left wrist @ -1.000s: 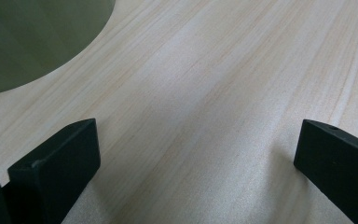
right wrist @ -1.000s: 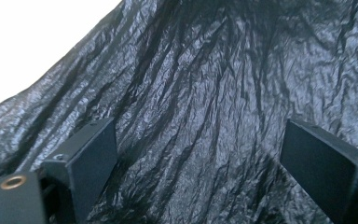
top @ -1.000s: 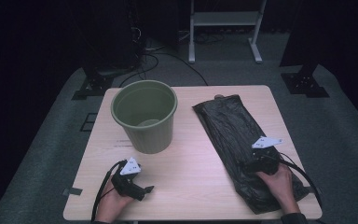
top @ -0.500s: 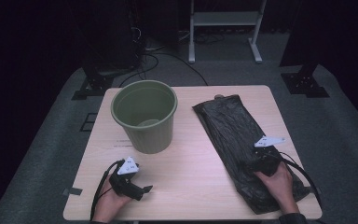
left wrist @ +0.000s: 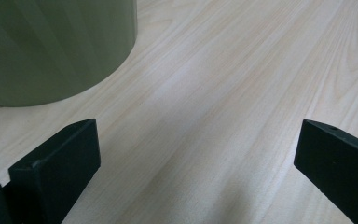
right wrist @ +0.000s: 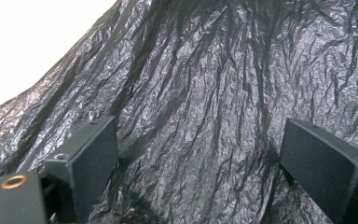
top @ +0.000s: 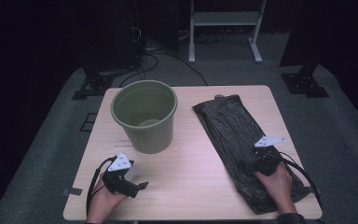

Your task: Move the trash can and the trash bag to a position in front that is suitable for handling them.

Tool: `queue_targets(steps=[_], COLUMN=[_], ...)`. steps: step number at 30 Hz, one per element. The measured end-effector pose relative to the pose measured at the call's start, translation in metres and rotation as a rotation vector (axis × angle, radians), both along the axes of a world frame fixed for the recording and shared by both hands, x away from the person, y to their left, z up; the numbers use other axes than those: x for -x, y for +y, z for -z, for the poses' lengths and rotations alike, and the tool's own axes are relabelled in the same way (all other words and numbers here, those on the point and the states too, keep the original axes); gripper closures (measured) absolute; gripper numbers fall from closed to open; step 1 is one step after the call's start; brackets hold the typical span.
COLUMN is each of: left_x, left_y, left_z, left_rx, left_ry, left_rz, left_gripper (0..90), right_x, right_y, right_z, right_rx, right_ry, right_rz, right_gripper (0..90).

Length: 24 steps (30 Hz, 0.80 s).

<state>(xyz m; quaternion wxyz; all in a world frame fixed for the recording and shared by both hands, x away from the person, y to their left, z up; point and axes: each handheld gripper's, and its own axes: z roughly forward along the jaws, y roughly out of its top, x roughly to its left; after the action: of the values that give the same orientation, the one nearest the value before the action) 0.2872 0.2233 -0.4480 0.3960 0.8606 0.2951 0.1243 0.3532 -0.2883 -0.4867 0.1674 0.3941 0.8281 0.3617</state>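
A green bucket [top: 144,114] stands upright toward the far left of the desk [top: 191,182], and a crumpled black plastic bag [top: 242,144] lies flat along the right side, reaching from the far edge to the near right corner. The left gripper [top: 137,185] rests near the near left corner, jaws wide apart over bare wood, holding nothing. The right gripper [right wrist: 200,158] sits over the bag's near half, jaws spread wide with the wrinkled plastic between them, not clamped.
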Motion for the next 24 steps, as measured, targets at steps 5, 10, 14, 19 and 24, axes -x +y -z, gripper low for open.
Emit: queue_targets(steps=[5, 10, 14, 19, 24], left_x=[-0.002, -0.003, -0.003, -0.004, -0.008], left_y=[0.001, 0.003, 0.004, 0.008, 0.01], left_z=[-0.014, -0.03, -0.041, -0.052, -0.064], left_rx=[0.014, 0.014, 0.003, 0.004, 0.011], left_ry=[-0.01, -0.016, -0.014, -0.021, -0.027], left_rz=[-0.011, -0.03, -0.045, -0.059, -0.059], left_gripper=[0.0, 0.0, 0.0, 0.0, 0.0], right_x=[0.0, 0.0, 0.0, 0.0, 0.0], right_y=[0.0, 0.0, 0.0, 0.0, 0.0], right_z=[0.0, 0.0, 0.0, 0.0, 0.0], right_rx=[-0.001, -0.001, -0.002, -0.002, -0.002], right_ry=[0.0, 0.0, 0.0, 0.0, 0.0], right_rz=[0.0, -0.001, -0.001, -0.002, -0.002], right_gripper=[9.8, 9.8, 9.9, 9.9, 9.9])
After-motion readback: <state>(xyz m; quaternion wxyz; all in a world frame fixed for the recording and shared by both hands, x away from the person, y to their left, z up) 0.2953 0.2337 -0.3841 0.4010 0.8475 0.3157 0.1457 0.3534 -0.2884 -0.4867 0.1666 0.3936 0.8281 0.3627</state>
